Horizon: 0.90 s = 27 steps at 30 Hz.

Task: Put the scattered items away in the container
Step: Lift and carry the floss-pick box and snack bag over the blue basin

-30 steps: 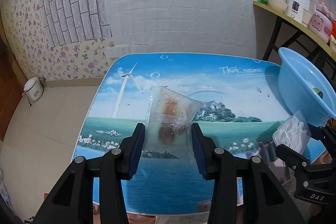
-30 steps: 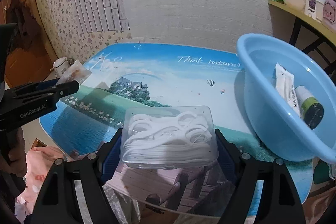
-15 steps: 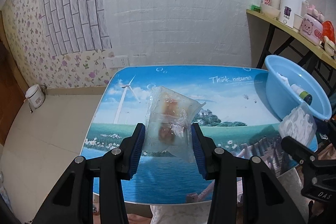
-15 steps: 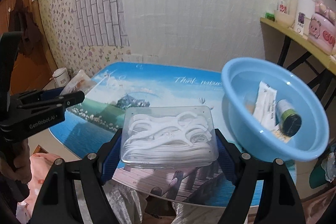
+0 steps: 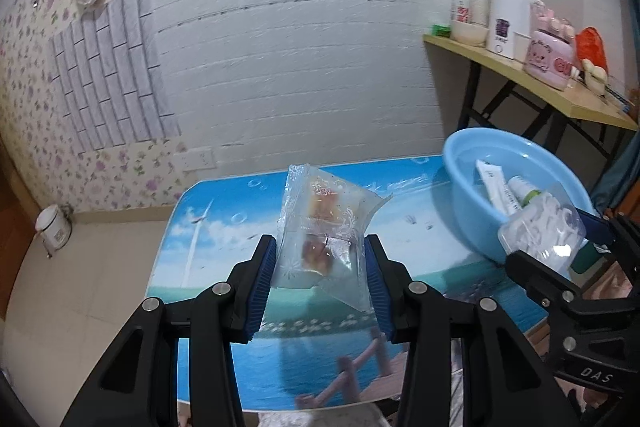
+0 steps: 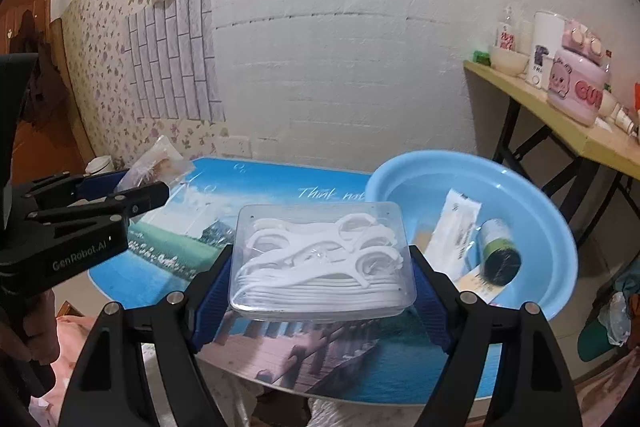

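Note:
My left gripper (image 5: 320, 263) is shut on a clear snack packet (image 5: 324, 239) with brown pieces inside and holds it above the table. My right gripper (image 6: 320, 267) is shut on a clear plastic box of white floss picks (image 6: 320, 259), held above the table's front edge, left of the light blue basin (image 6: 532, 211). The basin holds a white tube (image 6: 456, 231) and a small green-capped bottle (image 6: 496, 247). In the left wrist view the basin (image 5: 464, 187) is at the right, with the floss box (image 5: 540, 227) in front of it.
The low table (image 6: 272, 195) has a blue landscape print. A wooden side shelf (image 6: 560, 123) with cups and a pink appliance stands at the right wall. A small white pot (image 5: 52, 227) sits on the floor at the left.
Both grippers have risen and pulled back from the table with their items. The table and basin now look lower and farther away.

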Available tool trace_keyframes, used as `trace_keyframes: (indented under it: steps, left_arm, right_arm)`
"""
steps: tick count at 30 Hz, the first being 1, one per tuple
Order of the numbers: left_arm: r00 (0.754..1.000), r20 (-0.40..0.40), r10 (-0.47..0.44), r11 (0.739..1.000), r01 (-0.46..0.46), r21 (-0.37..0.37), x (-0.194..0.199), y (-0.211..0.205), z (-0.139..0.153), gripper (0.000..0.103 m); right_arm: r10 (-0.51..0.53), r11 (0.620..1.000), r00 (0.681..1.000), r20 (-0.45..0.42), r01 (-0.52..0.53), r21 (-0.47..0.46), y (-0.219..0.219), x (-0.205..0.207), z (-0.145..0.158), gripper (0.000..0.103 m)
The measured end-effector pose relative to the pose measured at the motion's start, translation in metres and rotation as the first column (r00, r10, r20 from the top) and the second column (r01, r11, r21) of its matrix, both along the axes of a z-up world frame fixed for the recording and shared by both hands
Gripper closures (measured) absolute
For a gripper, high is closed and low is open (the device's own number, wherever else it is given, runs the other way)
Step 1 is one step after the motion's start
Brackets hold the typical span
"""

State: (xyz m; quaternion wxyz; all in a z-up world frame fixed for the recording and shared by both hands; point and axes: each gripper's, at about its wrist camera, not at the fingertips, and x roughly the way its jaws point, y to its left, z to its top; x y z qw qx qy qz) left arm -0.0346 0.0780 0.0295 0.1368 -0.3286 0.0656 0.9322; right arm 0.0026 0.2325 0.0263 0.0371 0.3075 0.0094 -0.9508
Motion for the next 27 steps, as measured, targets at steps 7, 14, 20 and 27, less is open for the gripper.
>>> trace_keyframes:
  steps: [7,14,20,27]
  left_arm:
    - [0.999,-0.015,-0.033,0.999,0.033,-0.009,-0.003,0.021,0.011,0.061]
    - [0.999,-0.019,-0.051,0.999,0.051,-0.007,-0.01,0.039,0.018,0.061]
    - [0.997,-0.007,-0.071,0.997,0.071,-0.001,-0.017,0.062,0.02,0.061]
    - [0.992,0.0,-0.123,0.992,0.123,-0.013,-0.024,0.101,0.021,0.061]
  right_arm:
    - [-0.031,1.0,0.999,-0.022,0.031,-0.002,0.018,0.0,0.013,0.021]
    - [-0.07,0.997,0.997,-0.016,0.07,-0.018,0.04,-0.005,0.013,0.021]
    - [-0.098,0.994,0.995,0.001,0.098,-0.037,0.061,-0.01,0.009,0.021]
    - [-0.138,0.989,0.99,0.007,0.138,-0.051,0.093,-0.015,0.008,0.021]
